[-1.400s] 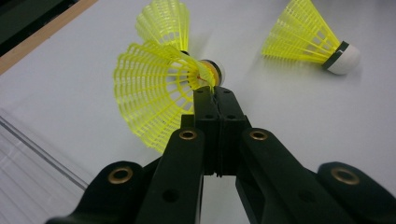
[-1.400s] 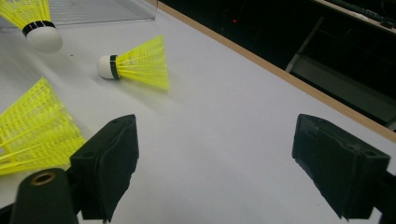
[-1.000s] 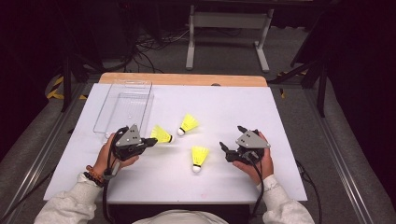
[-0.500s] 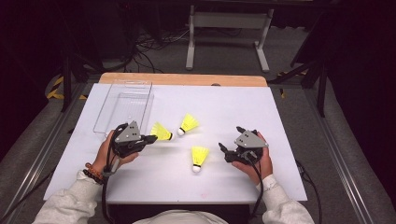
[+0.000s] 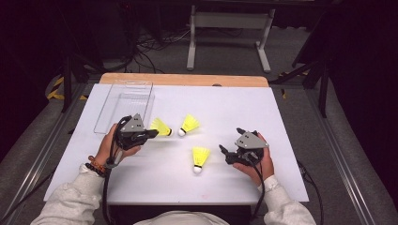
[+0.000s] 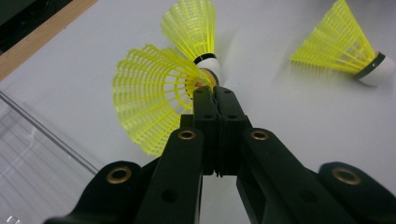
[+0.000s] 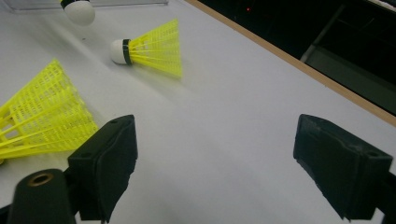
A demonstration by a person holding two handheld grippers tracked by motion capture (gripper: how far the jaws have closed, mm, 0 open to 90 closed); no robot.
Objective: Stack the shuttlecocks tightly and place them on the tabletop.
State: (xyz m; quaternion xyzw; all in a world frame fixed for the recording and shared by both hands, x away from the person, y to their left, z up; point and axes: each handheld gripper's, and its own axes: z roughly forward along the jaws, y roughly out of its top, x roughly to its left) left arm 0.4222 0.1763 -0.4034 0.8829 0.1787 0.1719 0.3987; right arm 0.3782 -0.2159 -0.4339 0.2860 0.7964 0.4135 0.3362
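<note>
On the white bench (image 5: 281, 140) lie three yellow shuttlecocks, and a clear plastic tray (image 5: 123, 106) stands at the far left part of the bench, near the wooden edge.

The left hand-held gripper (image 5: 151, 133) is held by the person's left hand (image 5: 109, 143) just in front of the near end of the tray. Its jaws are pressed together, with almost no gap between them, and their tips sit at the rim of the skirt of the first shuttlecock (image 5: 160, 127). In the left gripper view the jaws seem to pinch the edge of this shuttlecock (image 6: 154, 100), close to its inner side; the open skirt faces the camera and its cork points away. If the shuttlecock is lifted from the bench or rests on it, I cannot tell.

The second shuttlecock (image 5: 188, 124) lies just beside the first one, to its right; their cork ends are close to each other. In the left gripper view it is directly behind the held one (image 6: 194, 30), with the white cork toward the jaws.

The third shuttlecock (image 5: 200, 158) lies nearer to the person, between the two hands, with the cork toward the person.

The right hand-held gripper (image 5: 224, 152) is in the person's right hand (image 5: 257, 161), to the right of the third shuttlecock and near to it but not touching. Its jaws stand wide apart and hold nothing. In the right gripper view the yellow skirt of this shuttlecock (image 7: 44, 116) lies just beside the left jaw, outside the gap, on the bench.
</note>
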